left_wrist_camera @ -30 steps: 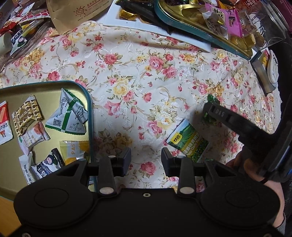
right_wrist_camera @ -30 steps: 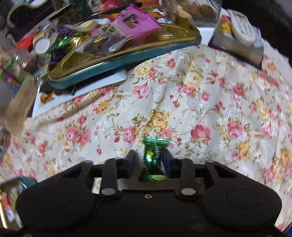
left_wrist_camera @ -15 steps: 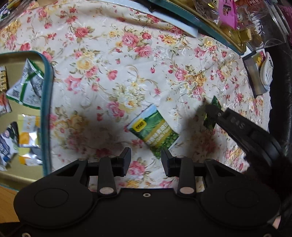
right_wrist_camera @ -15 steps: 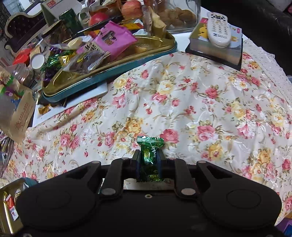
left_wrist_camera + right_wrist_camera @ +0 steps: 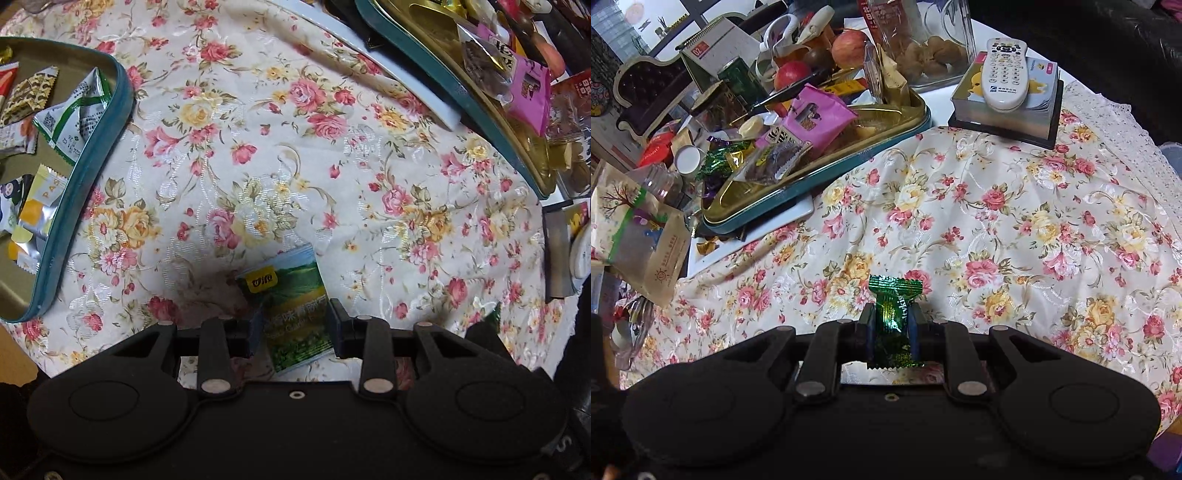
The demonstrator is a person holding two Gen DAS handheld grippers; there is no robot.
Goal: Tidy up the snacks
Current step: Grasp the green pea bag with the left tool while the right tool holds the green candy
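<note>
Right claw [image 5: 891, 325] grips the candy [image 5: 892, 325]; left claw [image 5: 293, 325] stands wide astride the packet [image 5: 291, 306]. Centre it, then pinch gently.

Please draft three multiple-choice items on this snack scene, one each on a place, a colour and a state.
1. The white remote rests on:
A. a stack of cards
B. the floral cloth
C. a gold tin

2. The candy in the right gripper is:
A. pink
B. green
C. white

3. The left gripper's fingers are:
A. shut on nothing
B. clamped on a tin rim
C. open around the green packet

Key: A, the remote lies atop the cards; B, its foil is green; C, gaps show beside the packet.
</note>
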